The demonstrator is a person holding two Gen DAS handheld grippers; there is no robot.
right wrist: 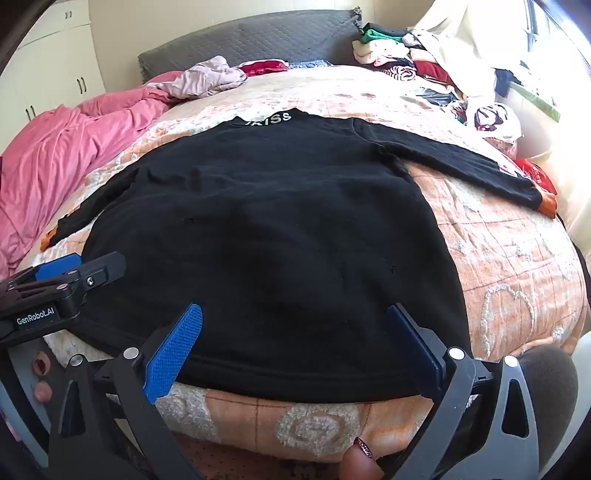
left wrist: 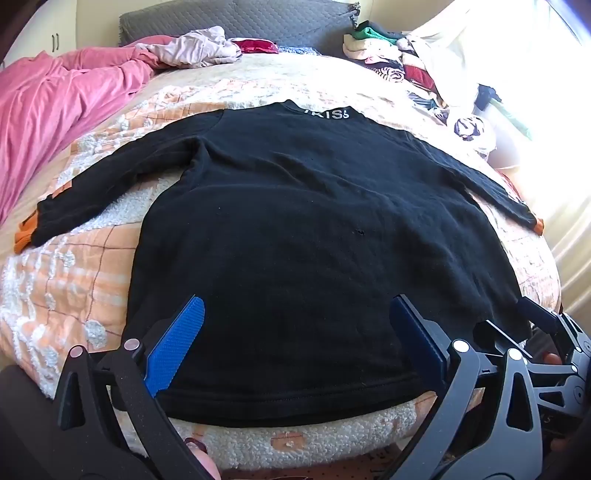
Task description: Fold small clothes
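Observation:
A black long-sleeved sweater (left wrist: 295, 203) lies flat on the bed, neck away from me, with both sleeves spread out. Its left cuff (left wrist: 22, 236) and right cuff (right wrist: 546, 203) are orange, and white letters run along the collar (right wrist: 273, 119). My left gripper (left wrist: 297, 332) is open, its blue pads (left wrist: 177, 343) hovering over the hem's left part. My right gripper (right wrist: 295, 332) is open over the hem's right part of the same sweater (right wrist: 277, 221). Neither holds cloth. Each gripper shows in the other's view: the right gripper (left wrist: 517, 321) and the left gripper (right wrist: 96, 264).
The bed has an orange and white tufted bedspread (right wrist: 517, 277). A pink duvet (left wrist: 48, 110) lies bunched at the left. A beige garment (left wrist: 195, 48) and a grey headboard (left wrist: 240, 18) are at the back. A pile of mixed clothes (right wrist: 424, 62) fills the back right.

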